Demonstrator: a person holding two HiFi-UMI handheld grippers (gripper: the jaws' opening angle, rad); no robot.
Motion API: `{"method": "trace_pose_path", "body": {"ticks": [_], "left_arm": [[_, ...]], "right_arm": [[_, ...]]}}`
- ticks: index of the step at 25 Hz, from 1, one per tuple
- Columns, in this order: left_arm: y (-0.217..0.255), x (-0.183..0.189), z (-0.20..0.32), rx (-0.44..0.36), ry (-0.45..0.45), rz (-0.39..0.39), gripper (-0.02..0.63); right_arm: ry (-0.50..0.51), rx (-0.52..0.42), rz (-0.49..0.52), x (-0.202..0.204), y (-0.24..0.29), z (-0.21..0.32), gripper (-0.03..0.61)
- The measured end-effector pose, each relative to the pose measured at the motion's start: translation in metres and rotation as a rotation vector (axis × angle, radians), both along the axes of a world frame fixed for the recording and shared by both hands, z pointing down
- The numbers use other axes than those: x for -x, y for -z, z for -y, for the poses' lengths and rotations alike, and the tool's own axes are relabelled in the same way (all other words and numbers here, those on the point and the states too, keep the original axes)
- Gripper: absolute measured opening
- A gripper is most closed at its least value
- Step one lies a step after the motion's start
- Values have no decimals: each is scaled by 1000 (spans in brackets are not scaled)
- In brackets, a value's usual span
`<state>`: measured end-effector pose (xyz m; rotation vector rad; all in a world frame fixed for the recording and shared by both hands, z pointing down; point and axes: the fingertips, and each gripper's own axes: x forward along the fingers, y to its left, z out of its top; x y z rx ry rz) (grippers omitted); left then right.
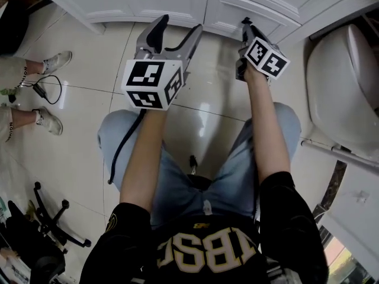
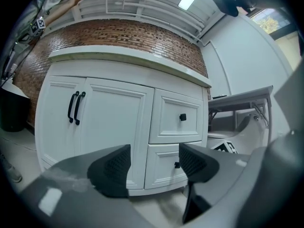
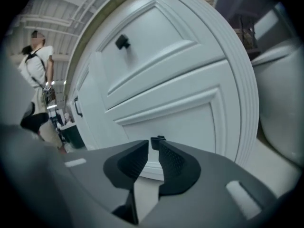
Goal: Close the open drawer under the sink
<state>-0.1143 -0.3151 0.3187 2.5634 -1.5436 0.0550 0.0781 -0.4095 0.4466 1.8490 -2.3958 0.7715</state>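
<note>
The white sink cabinet [image 2: 109, 122] has two stacked drawers at its right. The lower drawer [image 3: 190, 122] fills the right gripper view, and its front looks about level with the upper drawer [image 3: 147, 42]. My right gripper [image 3: 153, 144] is shut, its tips right at the lower drawer's small black knob [image 3: 160, 138]. In the head view the right gripper [image 1: 246, 23] points at the drawer front [image 1: 249, 10]. My left gripper [image 1: 176, 28] hangs open and empty to the left, away from the cabinet. The left gripper [image 2: 154, 158] frames the lower drawer knob [image 2: 176, 165].
A white toilet [image 1: 343, 87] stands close on the right. Another person's feet [image 1: 53, 61] and a cable are on the tiled floor at the left, with a chair base [image 1: 53, 218] behind. The cabinet's double doors have black handles [image 2: 75, 107].
</note>
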Motion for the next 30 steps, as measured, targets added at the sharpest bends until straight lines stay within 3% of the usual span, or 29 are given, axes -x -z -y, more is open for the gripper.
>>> {"method": "trace_pose_path", "body": {"ticks": [4, 8, 11, 18, 22, 30], "left_arm": [[1, 3, 4, -2, -7, -8, 319], [9, -11, -7, -54, -16, 54, 319], [16, -19, -18, -94, -27, 88, 328], [29, -49, -44, -138, -52, 97, 337], [29, -66, -58, -138, -71, 93, 342], [38, -87, -73, -159, -58, 71, 370]], "right_arm": [[94, -118, -163, 22, 41, -19, 63], [91, -219, -265, 3, 86, -53, 67], [62, -291, -289, -13, 116, -82, 98], [-26, -429, -265, -47, 167, -149, 253], [-60, -451, -261, -57, 174, -178, 332], [-99, -373, -284, -83, 150, -205, 339]]}}
